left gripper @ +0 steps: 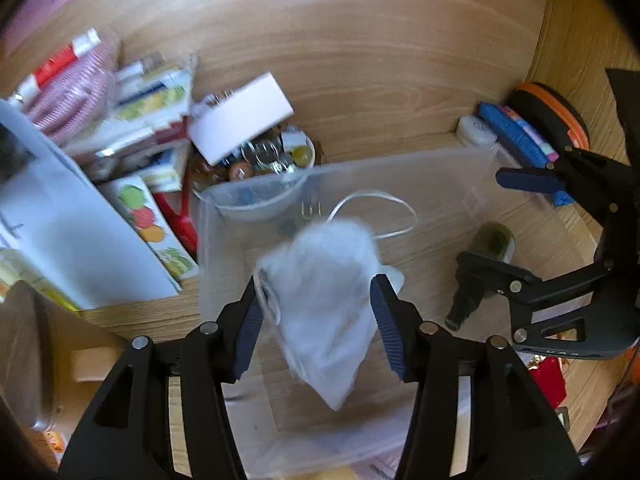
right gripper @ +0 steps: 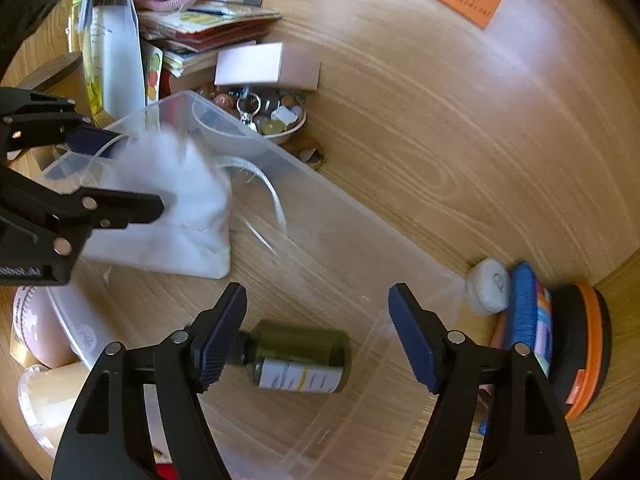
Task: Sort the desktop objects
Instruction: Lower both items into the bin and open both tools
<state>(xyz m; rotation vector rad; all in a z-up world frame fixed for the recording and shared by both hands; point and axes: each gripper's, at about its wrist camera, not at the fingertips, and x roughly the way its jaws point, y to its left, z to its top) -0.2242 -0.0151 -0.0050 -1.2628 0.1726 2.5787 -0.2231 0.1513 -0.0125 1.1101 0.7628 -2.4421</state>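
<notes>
Left gripper: fingers clamped on a white pouch, hanging above the clear bin. Right gripper: fingers spread wide, empty, directly over a green bottle lying on its side inside the bin, long axis crossing the gap between them. Outside the bin's far wall, a bowl of trinkets on the desk.

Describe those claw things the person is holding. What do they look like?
Both the left gripper and right gripper are black plastic frames with triangular cut-outs and silver round pins at the joints. Each finger ends in a dark blue ribbed pad. No cables show.
</notes>
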